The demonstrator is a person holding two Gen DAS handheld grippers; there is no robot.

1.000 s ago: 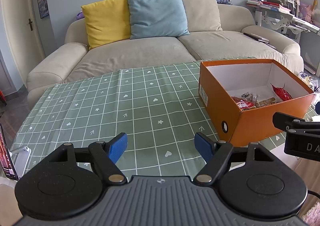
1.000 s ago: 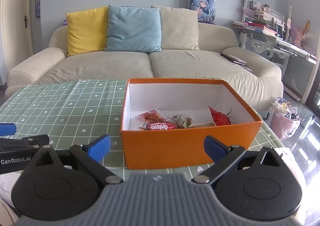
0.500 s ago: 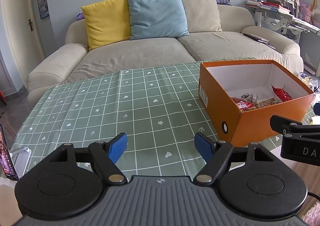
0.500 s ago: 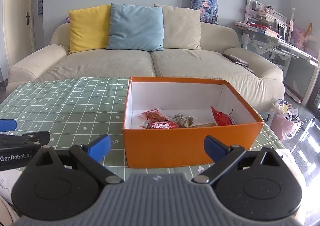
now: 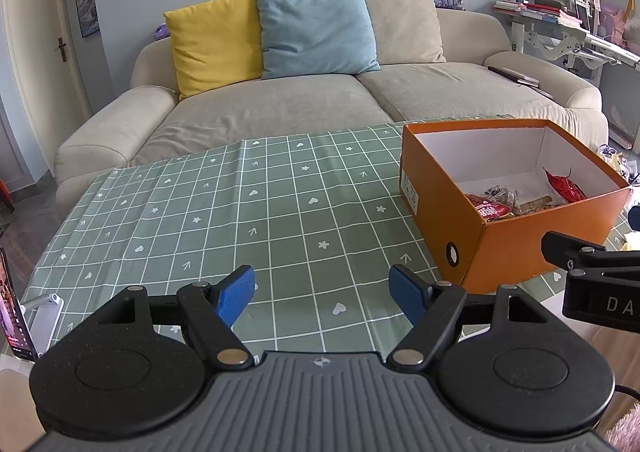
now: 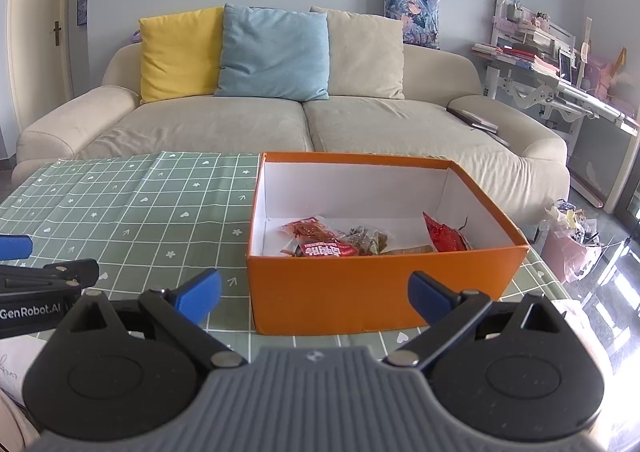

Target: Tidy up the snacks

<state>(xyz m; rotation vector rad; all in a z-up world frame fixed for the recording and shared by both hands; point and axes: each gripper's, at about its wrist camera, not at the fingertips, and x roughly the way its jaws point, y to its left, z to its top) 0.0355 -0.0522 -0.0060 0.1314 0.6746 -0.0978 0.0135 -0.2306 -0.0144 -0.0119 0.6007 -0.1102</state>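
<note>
An orange box (image 6: 360, 296) with a white inside stands on the green grid tablecloth (image 6: 132, 208); it also shows at the right of the left wrist view (image 5: 516, 248). Several snack packets lie on its floor: a red-labelled packet (image 6: 324, 248), a brownish packet (image 6: 368, 238) and a red bag (image 6: 446, 238). My right gripper (image 6: 314, 290) is open and empty, just in front of the box's near wall. My left gripper (image 5: 322, 292) is open and empty over the bare cloth, left of the box.
A beige sofa (image 5: 280, 112) with yellow, blue and beige cushions runs behind the table. A phone on a stand (image 5: 16, 312) sits at the table's left edge. A desk with clutter (image 6: 552, 72) stands at the right.
Both grippers have drifted slightly, and the right view sits a little higher over the box. Both stay open and empty. The box and snacks have not moved.
</note>
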